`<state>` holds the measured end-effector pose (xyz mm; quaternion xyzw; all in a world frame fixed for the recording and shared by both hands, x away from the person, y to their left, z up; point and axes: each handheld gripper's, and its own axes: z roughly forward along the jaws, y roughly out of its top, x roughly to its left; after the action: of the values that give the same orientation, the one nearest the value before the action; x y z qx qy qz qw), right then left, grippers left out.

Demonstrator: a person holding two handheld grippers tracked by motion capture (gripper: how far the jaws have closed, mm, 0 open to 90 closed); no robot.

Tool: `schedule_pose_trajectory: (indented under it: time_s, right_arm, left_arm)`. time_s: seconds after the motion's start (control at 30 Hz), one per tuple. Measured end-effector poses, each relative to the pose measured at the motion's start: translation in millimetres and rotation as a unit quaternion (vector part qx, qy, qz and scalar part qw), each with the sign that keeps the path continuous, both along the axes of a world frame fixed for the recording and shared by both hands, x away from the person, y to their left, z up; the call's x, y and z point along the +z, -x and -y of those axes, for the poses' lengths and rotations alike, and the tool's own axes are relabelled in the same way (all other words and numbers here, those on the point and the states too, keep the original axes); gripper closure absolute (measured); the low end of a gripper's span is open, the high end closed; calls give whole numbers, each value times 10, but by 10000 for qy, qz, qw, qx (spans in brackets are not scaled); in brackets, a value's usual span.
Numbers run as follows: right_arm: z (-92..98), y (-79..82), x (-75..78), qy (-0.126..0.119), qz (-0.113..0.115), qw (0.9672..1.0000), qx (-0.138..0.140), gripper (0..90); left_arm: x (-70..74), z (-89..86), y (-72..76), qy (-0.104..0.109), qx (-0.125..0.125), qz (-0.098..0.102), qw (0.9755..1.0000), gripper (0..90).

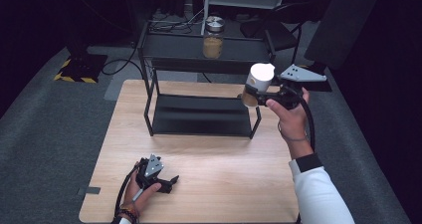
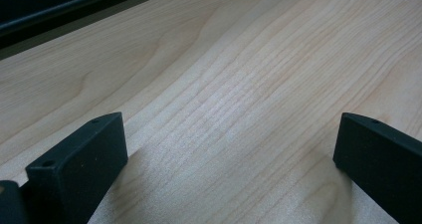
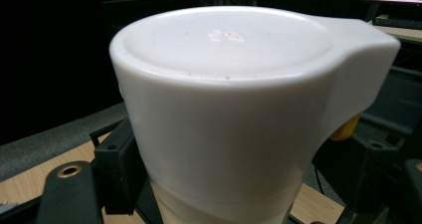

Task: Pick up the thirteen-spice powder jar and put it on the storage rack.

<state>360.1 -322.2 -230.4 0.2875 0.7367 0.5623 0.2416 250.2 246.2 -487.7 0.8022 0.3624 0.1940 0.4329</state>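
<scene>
jar (image 3: 229,114): base cut off by bottom edge | right claw (image 3: 219,184): tips hidden behind jar

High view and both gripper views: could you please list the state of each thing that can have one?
White-lidded jar: lid on, lifted off the table, tilted, clamped in the right tool.
Jar on the shelf: upright, metal lid on, brown contents inside.
Right tool: shut on the white-lidded jar, held up beside the black shelf.
Left tool: open, nothing between its jaws, low over the table.
</scene>
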Motion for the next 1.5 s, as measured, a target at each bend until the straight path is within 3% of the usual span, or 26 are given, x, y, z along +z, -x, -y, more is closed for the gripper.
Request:
schedule_pose_trajectory:
  time_s: [0.43, 0.5, 1.27, 1.5]
  right_arm:
    - [-165, -256, 479, 57, 132, 9996, -229, 220]
    - [-167, -311, 498, -39, 108, 9996, -238, 220]
    - [-351, -889, 736, -116, 106, 9976, -667, 220]
    - [-441, -1086, 747, -95, -21, 9963, -852, 220]
  left_arm:
    - [0, 0, 0, 2, 0, -1, 10000, 3]
    - [0, 0, 0, 1, 0, -1, 10000, 4]
    - [0, -6, -10, -1, -19, 1, 10000, 4]
    - [0, -6, -11, -1, -21, 1, 10000, 3]
